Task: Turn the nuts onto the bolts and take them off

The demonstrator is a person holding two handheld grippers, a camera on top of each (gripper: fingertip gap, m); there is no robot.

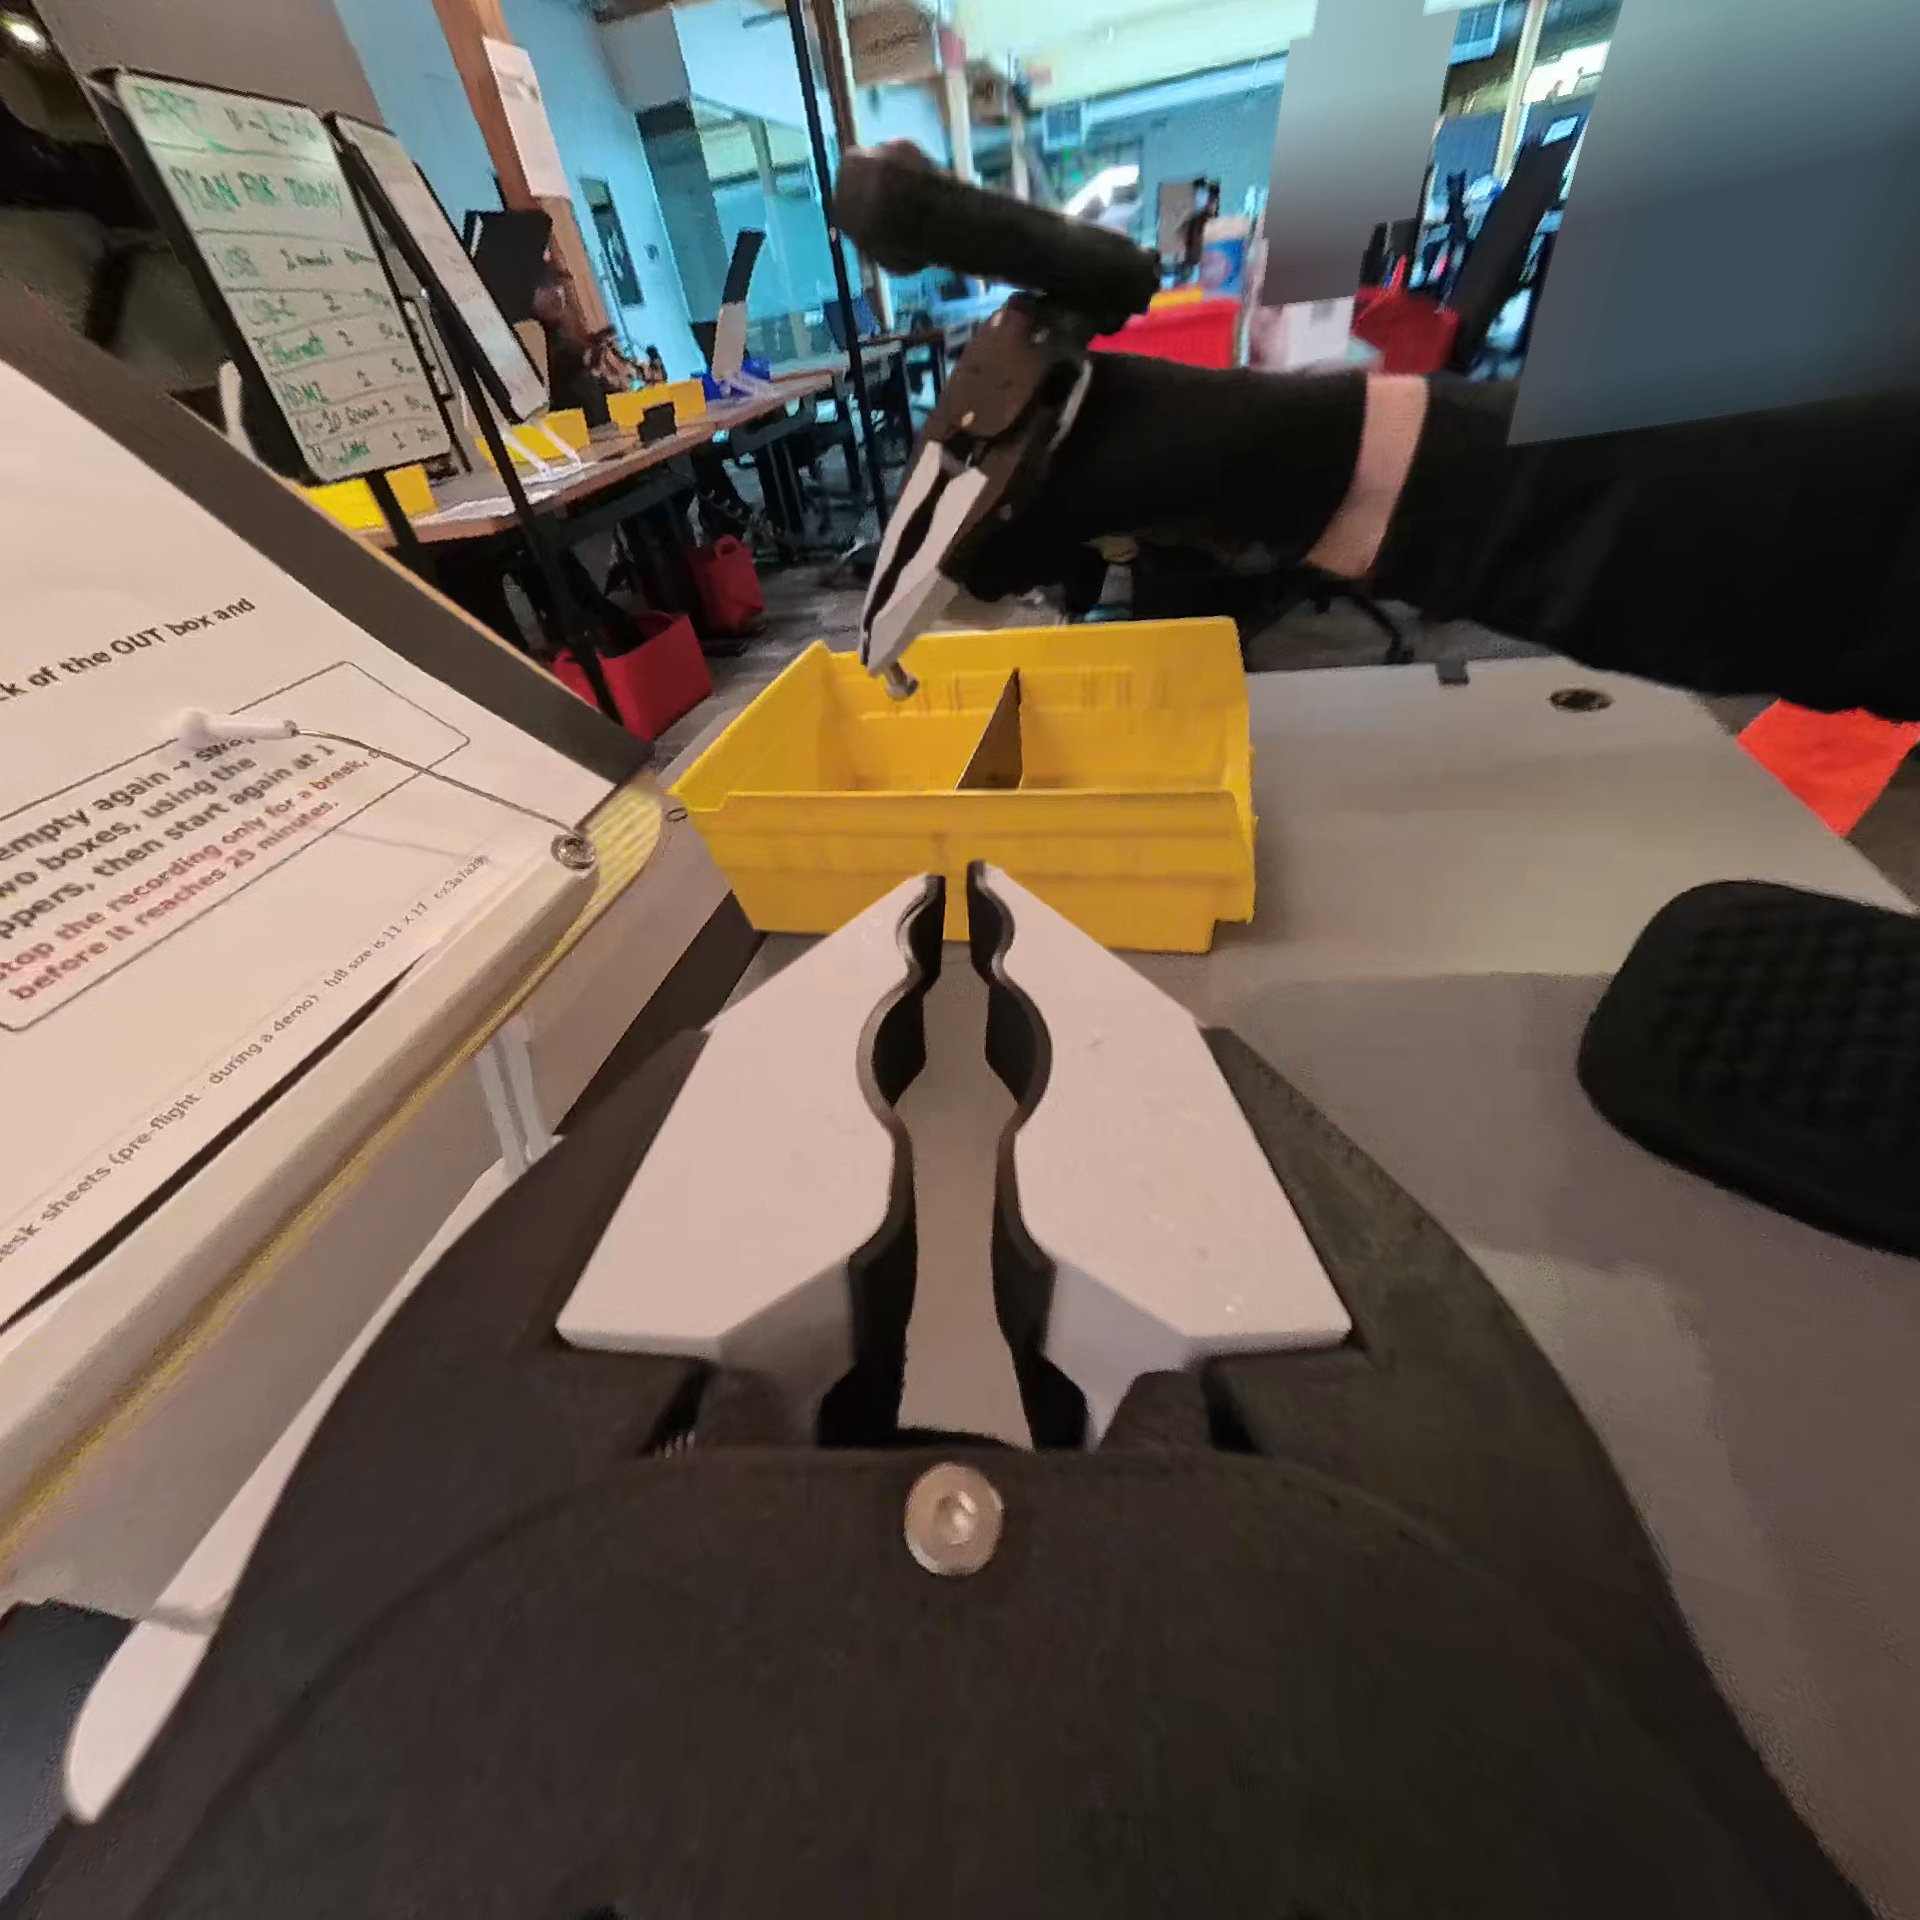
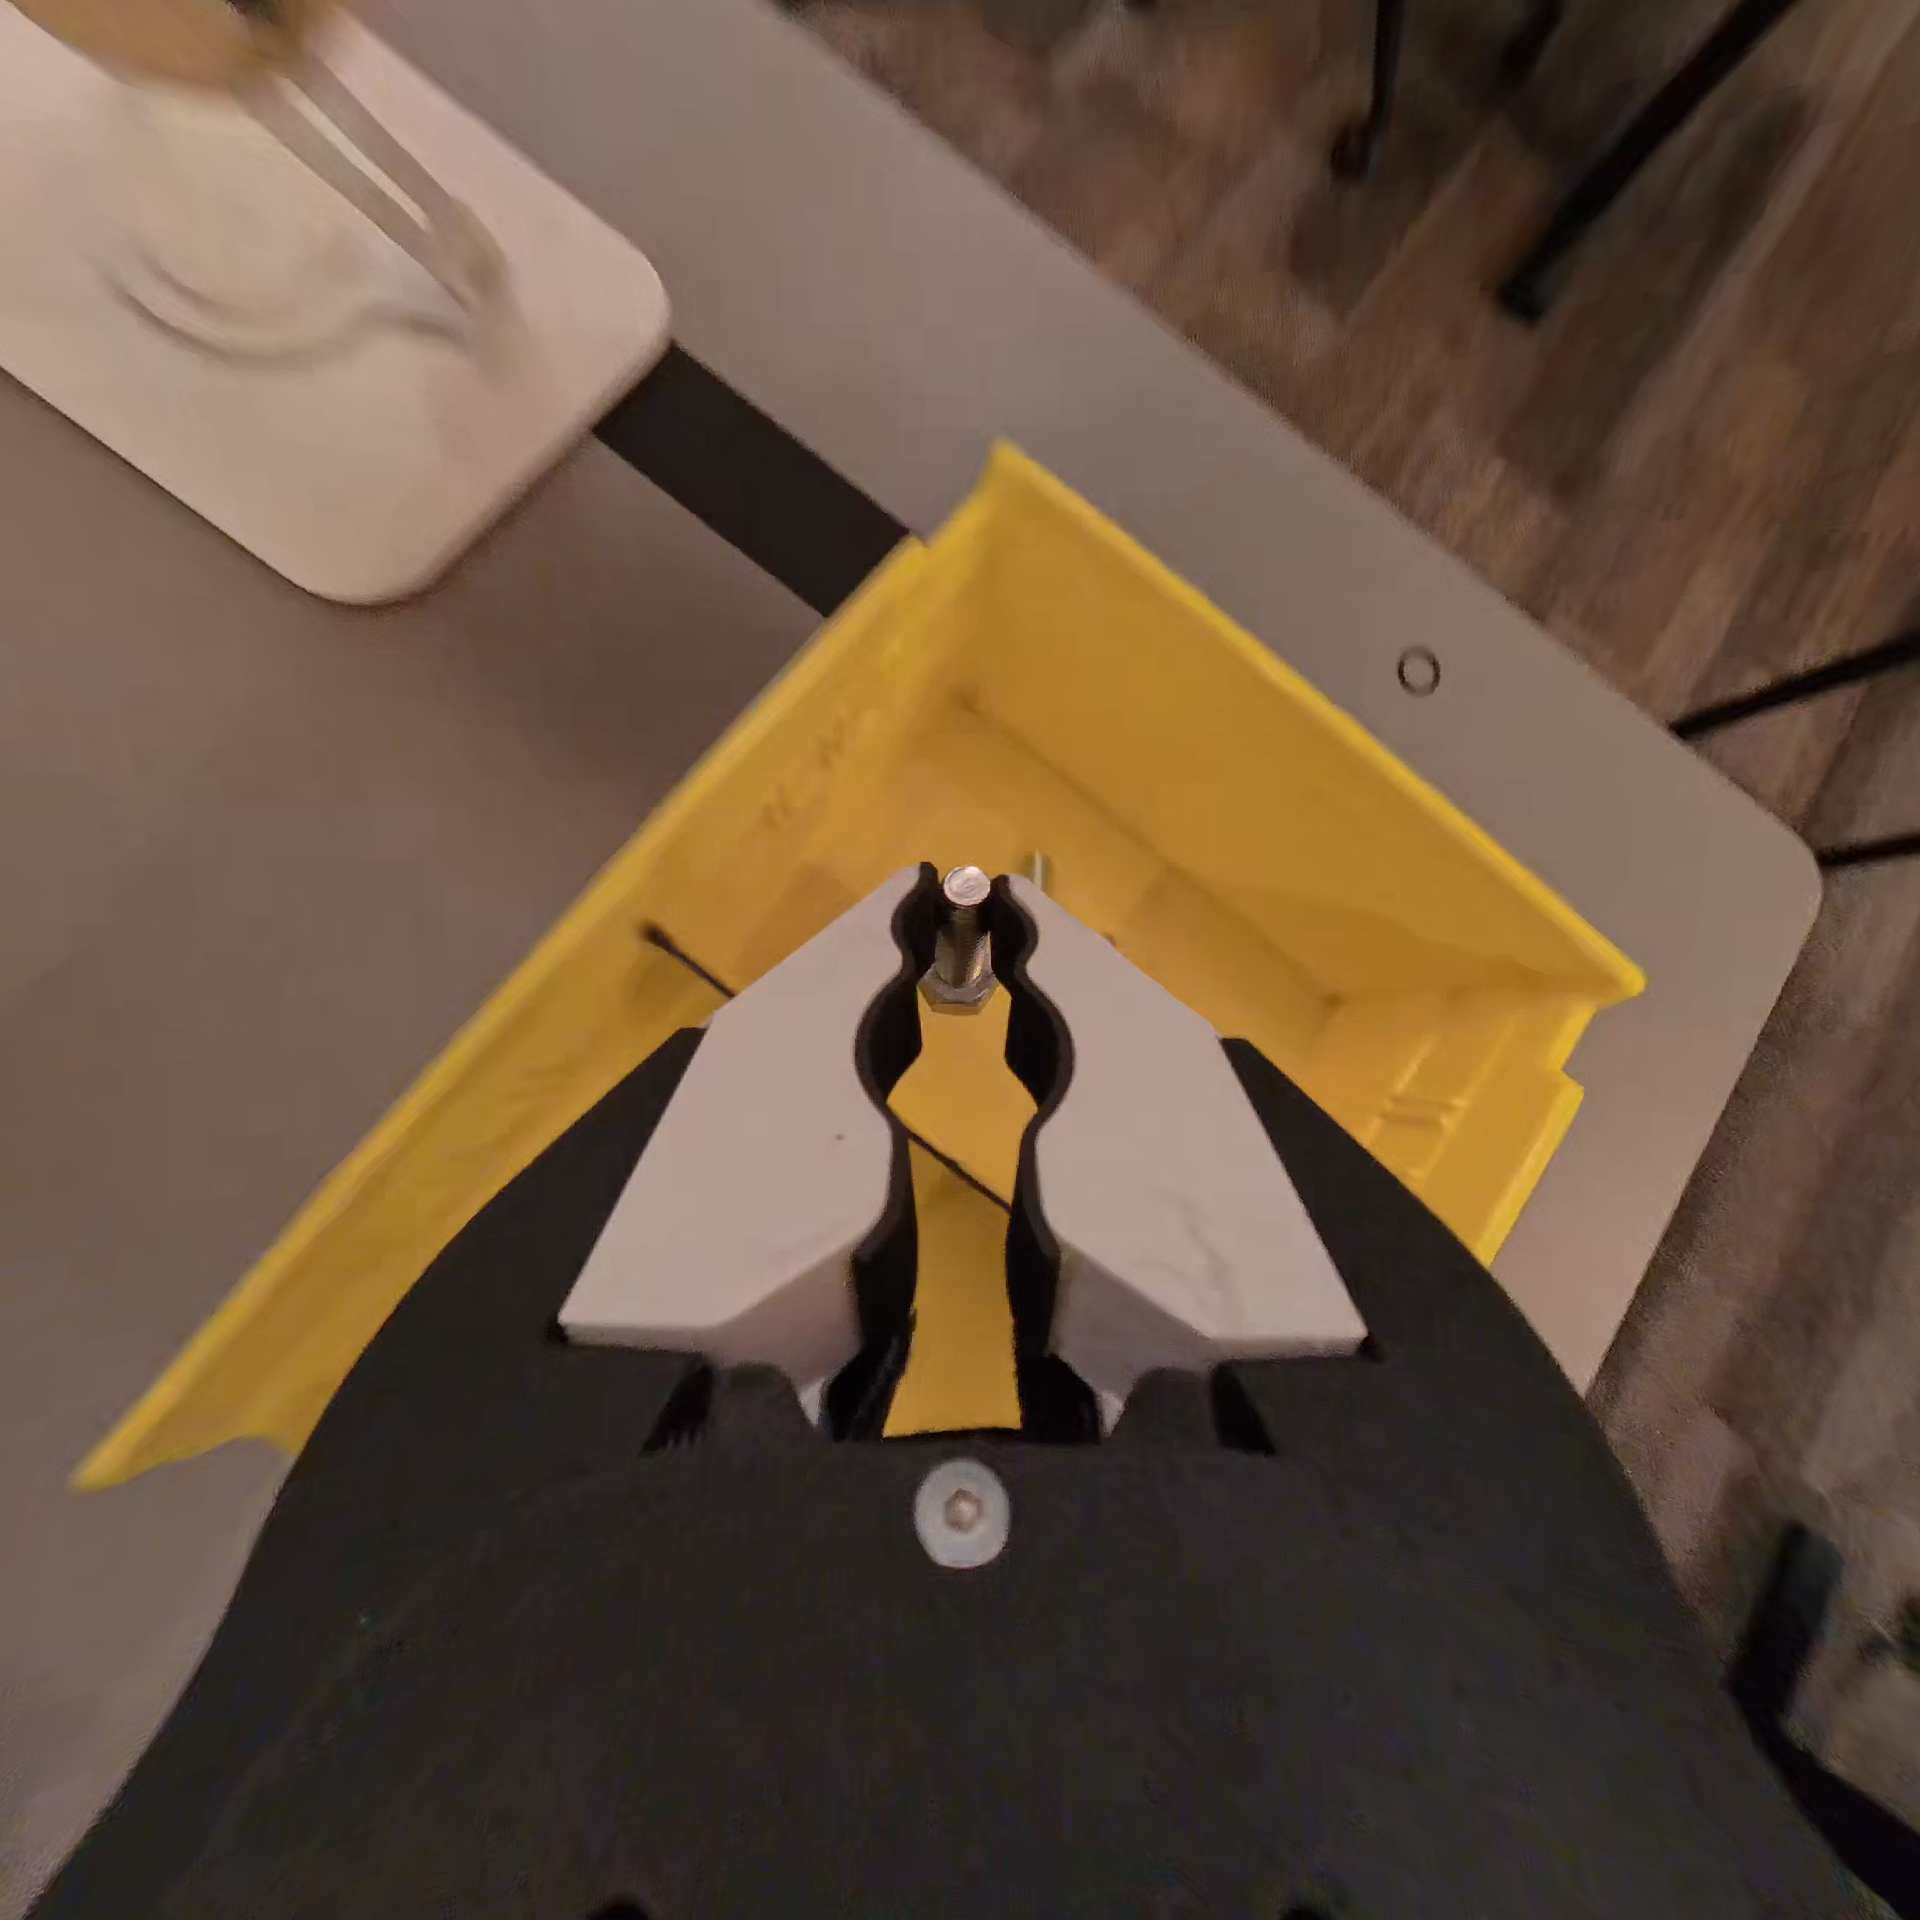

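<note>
R gripper [image 2: 961, 894] clamped on bolt [image 2: 958, 935] w/ nut [image 2: 956, 992], over yellow bin [image 2: 1299, 748]; L gripper [image 1: 956, 899] near-closed, empty.

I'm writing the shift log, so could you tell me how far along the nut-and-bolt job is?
Done: a nut sits threaded on the bolt. In hand: the right gripper holds that bolt over the yellow bin. Left: the left gripper is empty; nothing shows how many pieces remain.
</note>
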